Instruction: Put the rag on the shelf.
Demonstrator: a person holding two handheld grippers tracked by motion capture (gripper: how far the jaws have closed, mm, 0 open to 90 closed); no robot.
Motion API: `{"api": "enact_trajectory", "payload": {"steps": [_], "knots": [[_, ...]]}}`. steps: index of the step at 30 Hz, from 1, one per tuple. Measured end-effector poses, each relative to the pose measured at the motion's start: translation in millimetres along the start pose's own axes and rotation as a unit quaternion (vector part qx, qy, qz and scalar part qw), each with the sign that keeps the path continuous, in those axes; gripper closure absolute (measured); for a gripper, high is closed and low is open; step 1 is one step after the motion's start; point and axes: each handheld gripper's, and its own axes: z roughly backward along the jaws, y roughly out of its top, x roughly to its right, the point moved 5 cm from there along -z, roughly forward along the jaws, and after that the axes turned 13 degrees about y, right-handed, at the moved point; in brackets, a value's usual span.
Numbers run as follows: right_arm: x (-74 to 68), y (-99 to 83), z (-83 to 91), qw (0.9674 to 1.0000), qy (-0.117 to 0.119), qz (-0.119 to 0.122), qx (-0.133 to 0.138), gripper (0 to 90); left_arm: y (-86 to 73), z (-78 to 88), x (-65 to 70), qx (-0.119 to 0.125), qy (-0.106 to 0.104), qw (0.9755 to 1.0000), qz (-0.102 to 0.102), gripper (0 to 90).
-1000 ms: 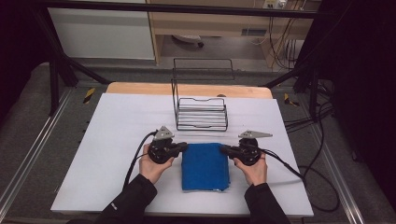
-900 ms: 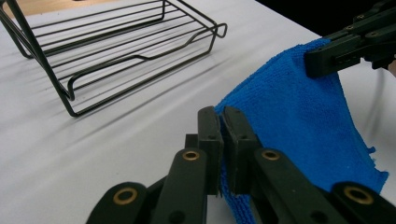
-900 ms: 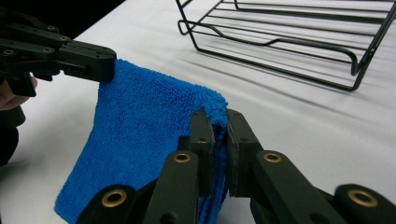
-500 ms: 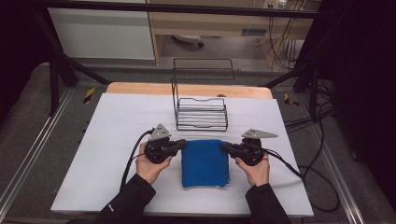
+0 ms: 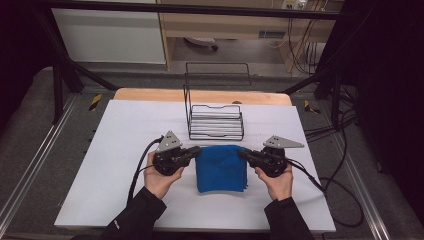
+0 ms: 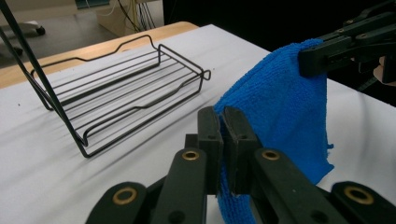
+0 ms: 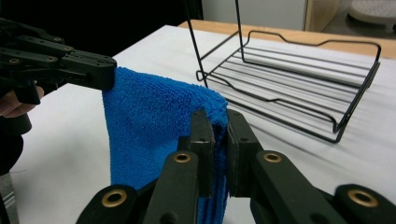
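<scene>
The left gripper (image 5: 194,151) is clamped on the upper left corner of the blue cloth (image 5: 221,168), and the right gripper (image 5: 243,153) is clamped on the upper right corner; in each gripper view the two black jaws stand pressed together with a fold of blue terry pinched between them.

From largest to smallest: the white table (image 5: 120,150) covers most of the high view, with a strip of bare wood along its far edge at twelve o'clock. On it, just past centre toward twelve o'clock, stands the black wire rack (image 5: 216,122), a low tray of parallel rods with a tall wire frame rising at its back. The cloth hangs directly at six o'clock from the rack, near its front rail but not touching it (the left gripper view shows white table between them). Its top edge is stretched between the two grippers and lifted; the rest drapes down toward the person, folded in layers, with its lower edge near or on the table.

The left gripper sits at nine o'clock of the cloth, the right at three o'clock, each pointing inward at the other. Each carries a grey three-cornered plate and trails a black cable across the table.
</scene>
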Motion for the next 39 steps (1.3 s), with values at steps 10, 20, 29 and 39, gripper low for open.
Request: {"api": "enact_trajectory", "payload": {"steps": [10,20,29,39], "knots": [[-8.6,11.4,6.7,0.9995,-0.004,0.025,0.016,83.9,12.0,9.9,1.2,0.024,0.003,0.9997,-0.002,86.0],[-18.6,27.5,10.7,0.9979,-0.011,0.048,0.041,84.0,26.6,17.7,-1.9,0.047,0.012,0.9988,-0.005,86.1],[-25.8,49.3,11.8,0.9946,-0.024,0.072,0.071,84.1,47.3,21.5,-7.1,0.077,0.019,0.9968,0.002,86.1],[-32.3,76.1,16.2,0.9902,-0.035,0.093,0.099,84.1,64.8,24.8,-13.9,0.104,0.027,0.9942,0.005,86.1]]}}
